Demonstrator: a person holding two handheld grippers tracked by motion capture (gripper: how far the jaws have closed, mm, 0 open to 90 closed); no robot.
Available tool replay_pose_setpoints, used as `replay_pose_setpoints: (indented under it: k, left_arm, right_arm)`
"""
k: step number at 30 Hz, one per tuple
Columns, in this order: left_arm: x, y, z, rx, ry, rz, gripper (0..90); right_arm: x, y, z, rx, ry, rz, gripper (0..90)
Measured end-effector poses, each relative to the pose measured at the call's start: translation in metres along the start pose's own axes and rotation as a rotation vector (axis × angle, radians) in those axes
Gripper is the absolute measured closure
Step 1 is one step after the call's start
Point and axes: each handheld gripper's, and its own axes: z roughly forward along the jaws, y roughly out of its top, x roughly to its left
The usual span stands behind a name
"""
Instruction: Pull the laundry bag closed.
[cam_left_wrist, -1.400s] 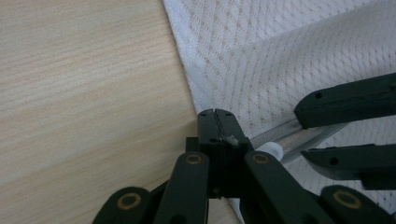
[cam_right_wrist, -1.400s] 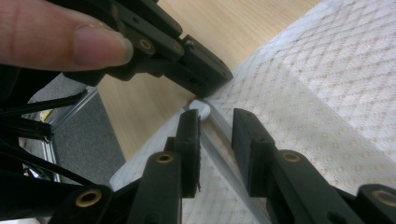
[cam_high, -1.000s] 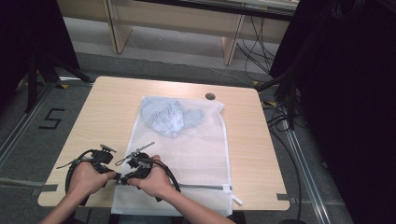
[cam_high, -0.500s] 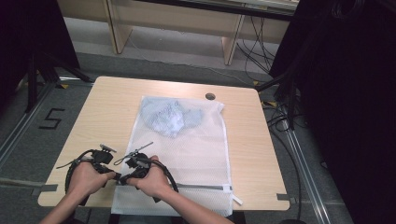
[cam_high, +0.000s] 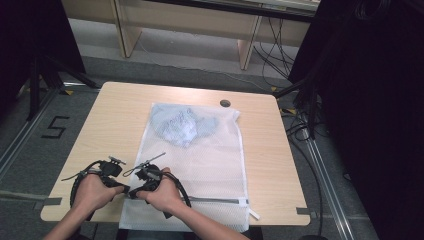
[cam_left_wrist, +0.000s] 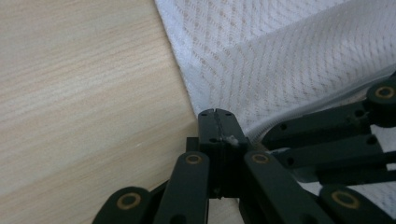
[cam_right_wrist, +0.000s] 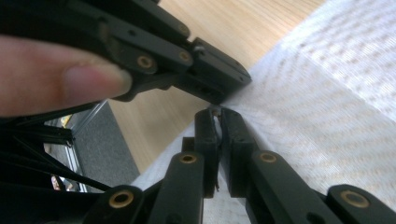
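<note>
Here, a white mesh laundry bag (cam_high: 200, 170) lies flat along the middle of a light wooden desk (cam_high: 115, 110), its near end hanging over the desk's front edge. A pale blue garment (cam_high: 181, 125) sits bunched inside its far end. Compared with a second ago, almost nothing differs: the bag and garment lie in the same place, and both hands stay at the bag's near left corner.

The high view shows the left gripper (cam_high: 121, 186) and right gripper (cam_high: 134, 191) tip to tip at the bag's left edge, each held in a hand. The left gripper view shows more: its jaws are clenched together, with a small white tab pinched at the tip, beside the bag's zipper line (cam_left_wrist: 299, 112). In the right gripper view, the right gripper (cam_right_wrist: 219, 116) has its jaws nearly closed on the bag's edge, and the left gripper's (cam_right_wrist: 219, 70) black tip touches just above it.

A blurred fingertip (cam_right_wrist: 88, 84) crosses the upper left there. The exact thing pinched between the right jaws is hard to make out.
</note>
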Motion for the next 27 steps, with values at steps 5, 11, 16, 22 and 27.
replay_pose_setpoints:
  k: [5, 11, 16, 22, 27]
  left_arm:
    - [-0.0013, 0.0003, 0.0013, -0.017, 0.014, 0.044, 89.9]
    - [-0.0051, -0.0009, 0.002, -0.024, 0.013, 0.004, 89.9]
    - [-0.0043, -0.0008, 0.0022, -0.027, 0.009, -0.002, 89.9]
    - [0.0001, 0.0001, 0.0009, -0.015, 0.01, 0.049, 89.9]
    - [0.0004, 0.0, 0.0006, -0.011, 0.008, 0.051, 89.9]
  right_arm:
    - [-0.0015, -0.0033, -0.0028, 0.003, -0.011, 0.04, 87.0]
    - [-0.0014, -0.0039, -0.005, 0.0, -0.033, 0.041, 87.1]
    - [-0.0011, -0.0032, -0.008, 0.005, -0.051, 0.027, 87.2]
    - [0.0007, -0.0042, -0.0085, -0.002, -0.056, 0.02, 87.1]
    - [0.0035, -0.0044, -0.0096, 0.003, -0.066, 0.007, 87.1]
